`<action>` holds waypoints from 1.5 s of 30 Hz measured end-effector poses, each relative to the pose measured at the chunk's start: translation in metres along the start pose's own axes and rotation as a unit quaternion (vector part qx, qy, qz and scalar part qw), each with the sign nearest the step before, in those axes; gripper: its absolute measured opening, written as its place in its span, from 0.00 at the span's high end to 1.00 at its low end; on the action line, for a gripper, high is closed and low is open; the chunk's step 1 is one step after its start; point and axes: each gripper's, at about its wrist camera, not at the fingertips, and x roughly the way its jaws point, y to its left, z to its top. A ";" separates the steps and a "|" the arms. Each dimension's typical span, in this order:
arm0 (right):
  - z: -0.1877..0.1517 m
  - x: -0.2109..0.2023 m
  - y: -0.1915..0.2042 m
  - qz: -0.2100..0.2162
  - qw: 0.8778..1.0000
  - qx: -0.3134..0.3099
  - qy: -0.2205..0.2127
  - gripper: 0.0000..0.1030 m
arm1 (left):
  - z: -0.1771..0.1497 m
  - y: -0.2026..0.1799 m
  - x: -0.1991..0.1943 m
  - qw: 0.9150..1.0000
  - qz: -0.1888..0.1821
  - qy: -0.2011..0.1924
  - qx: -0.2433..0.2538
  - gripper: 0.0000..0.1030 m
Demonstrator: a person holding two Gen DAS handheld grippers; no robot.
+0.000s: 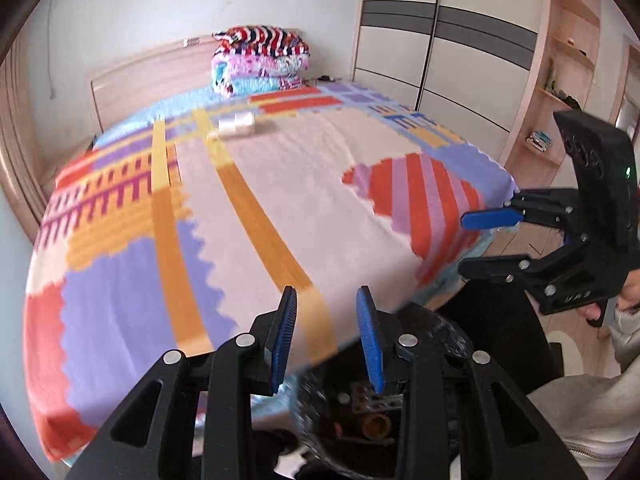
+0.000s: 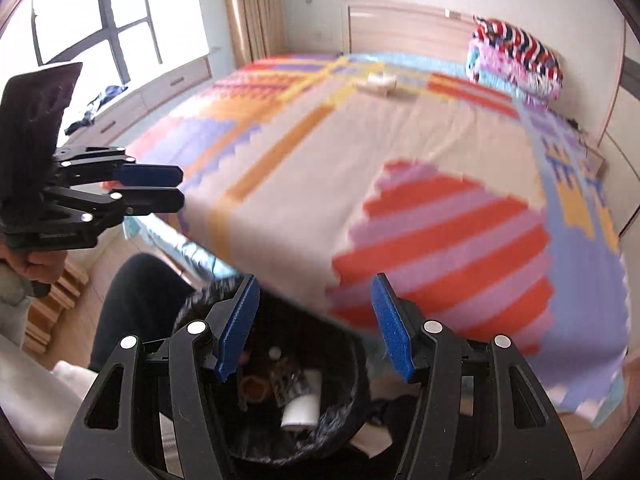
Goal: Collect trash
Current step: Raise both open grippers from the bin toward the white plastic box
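A black trash bin (image 2: 352, 364) lined with a black bag stands on the floor at the foot of the bed, holding a white cup, a wrapper and other scraps. It also shows in the left wrist view (image 1: 448, 336). My right gripper (image 2: 316, 328) is open and empty just above the bin. My left gripper (image 1: 326, 338) is open and empty over the bed's near edge, beside the bin. A white piece of trash (image 1: 237, 124) lies far up the bed near the folded blankets, and shows in the right wrist view (image 2: 378, 82).
The bed (image 1: 280, 184) has a bright patterned cover. Folded blankets (image 1: 262, 60) sit at the headboard. A wardrobe (image 1: 440, 40) and shelves (image 1: 560, 92) stand to the right. A window (image 2: 100, 20) and curtain are on the left. The person's legs are beside the bin.
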 end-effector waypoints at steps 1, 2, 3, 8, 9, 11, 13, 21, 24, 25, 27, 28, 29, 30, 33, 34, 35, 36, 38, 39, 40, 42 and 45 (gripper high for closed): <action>0.004 0.001 -0.001 -0.001 1.000 -0.002 -0.003 0.44 | 0.005 0.003 0.000 1.000 0.002 -0.003 0.007 0.71; 0.009 0.001 -0.002 -0.002 1.000 -0.005 -0.007 0.44 | 0.009 0.006 -0.002 1.000 0.002 -0.006 0.011 0.71; 0.011 0.001 -0.005 -0.002 1.000 -0.006 -0.010 0.44 | 0.013 0.008 -0.001 1.000 0.003 -0.008 0.014 0.71; 0.032 0.007 -0.008 0.000 1.000 -0.009 -0.019 0.44 | 0.032 0.024 0.004 1.000 0.009 -0.013 0.025 0.71; 0.035 0.007 -0.008 0.000 1.000 -0.009 -0.021 0.44 | 0.036 0.027 0.004 0.999 0.011 -0.016 0.026 0.71; 0.044 0.009 -0.010 0.000 1.000 -0.009 -0.025 0.44 | 0.043 0.034 0.004 0.999 0.011 -0.023 0.027 0.71; 0.052 0.010 -0.011 0.000 0.999 -0.010 -0.030 0.44 | 0.051 0.042 0.005 0.999 0.006 -0.029 0.021 0.71; 0.095 0.020 -0.028 -0.003 0.999 0.000 -0.054 0.44 | 0.086 0.072 0.018 0.998 0.014 -0.051 0.045 0.42; 0.114 0.030 -0.040 -0.001 0.998 0.014 -0.058 0.44 | 0.100 0.084 0.030 0.997 0.021 -0.047 0.060 0.42; 0.120 0.034 -0.044 -0.002 0.998 0.018 -0.058 0.44 | 0.104 0.088 0.035 0.996 0.023 -0.047 0.071 0.42; 0.133 0.043 -0.052 -0.005 0.998 0.025 -0.057 0.44 | 0.114 0.096 0.046 0.995 0.025 -0.044 0.085 0.42; 0.138 0.047 -0.055 -0.006 0.998 0.028 -0.057 0.44 | 0.118 0.099 0.051 0.995 0.025 -0.040 0.091 0.42; 0.143 0.051 -0.058 -0.006 0.998 0.029 -0.057 0.44 | 0.121 0.103 0.058 0.994 0.023 -0.038 0.097 0.42; 0.150 0.056 -0.061 -0.007 0.998 0.031 -0.056 0.44 | 0.124 0.107 0.063 0.994 0.021 -0.035 0.102 0.42; 0.167 0.070 -0.070 -0.007 0.998 0.039 -0.053 0.44 | 0.134 0.122 0.083 0.994 0.017 -0.024 0.109 0.42; 0.172 0.074 -0.073 -0.008 0.998 0.041 -0.051 0.44 | 0.137 0.128 0.090 0.994 0.015 -0.019 0.107 0.42; 0.178 0.080 -0.075 -0.009 0.998 0.043 -0.051 0.44 | 0.140 0.133 0.097 0.994 0.012 -0.015 0.107 0.42; 0.182 0.084 -0.077 -0.009 0.998 0.045 -0.049 0.44 | 0.142 0.137 0.102 0.994 0.010 -0.014 0.107 0.42; 0.191 0.096 -0.081 -0.007 0.998 0.048 -0.044 0.44 | 0.145 0.145 0.114 0.994 0.010 -0.008 0.108 0.42; 0.194 0.102 -0.083 -0.007 0.998 0.049 -0.041 0.44 | 0.147 0.149 0.123 0.994 0.013 -0.001 0.110 0.42; 0.198 0.108 -0.085 -0.008 0.998 0.050 -0.038 0.44 | 0.148 0.153 0.130 0.993 0.016 0.003 0.114 0.42; 0.204 0.119 -0.088 -0.008 0.998 0.052 -0.031 0.44 | 0.151 0.159 0.142 0.992 0.027 0.006 0.119 0.42; 0.212 0.138 -0.097 -0.005 0.998 0.058 -0.018 0.44 | 0.155 0.165 0.159 0.992 0.026 0.014 0.125 0.42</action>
